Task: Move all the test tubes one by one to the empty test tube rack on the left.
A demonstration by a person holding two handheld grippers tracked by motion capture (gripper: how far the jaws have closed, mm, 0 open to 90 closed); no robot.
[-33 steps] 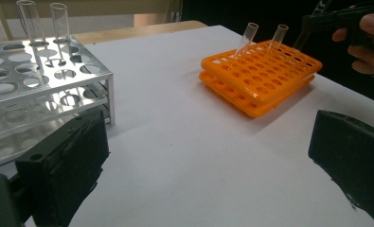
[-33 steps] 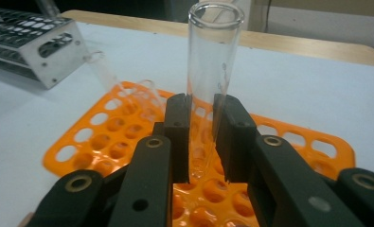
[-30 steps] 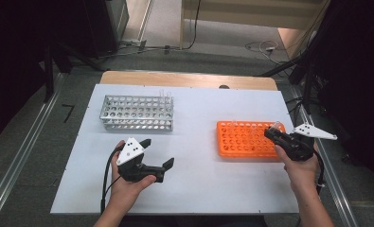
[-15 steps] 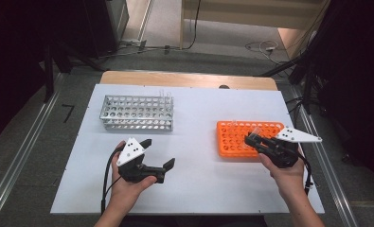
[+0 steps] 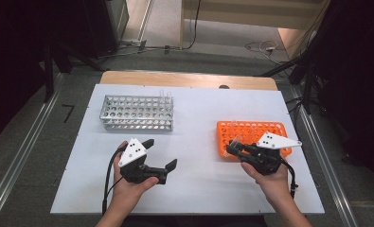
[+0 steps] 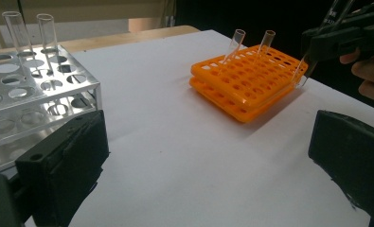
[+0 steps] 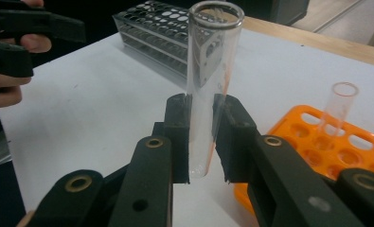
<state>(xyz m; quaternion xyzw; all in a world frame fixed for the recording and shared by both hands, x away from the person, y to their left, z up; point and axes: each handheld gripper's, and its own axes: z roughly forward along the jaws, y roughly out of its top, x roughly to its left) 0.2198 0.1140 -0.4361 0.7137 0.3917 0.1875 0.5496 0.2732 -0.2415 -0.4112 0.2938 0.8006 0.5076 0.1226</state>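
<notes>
The near half of the white desk top (image 5: 199,189) lies bare between the two hands, with free room toward the near edge. The left gripper (image 5: 162,156) rests by the near-left part, its jaws spread wide with nothing between them. The right gripper (image 5: 232,150) sits toward the right edge, jaws pinched on a clear glass test tube (image 7: 212,90), upright, round-bottomed, empty, just off the near-left corner of the orange plastic tube rack (image 5: 251,135). Farther back left stands a silver metal tube rack (image 5: 136,112) holding two tubes.
</notes>
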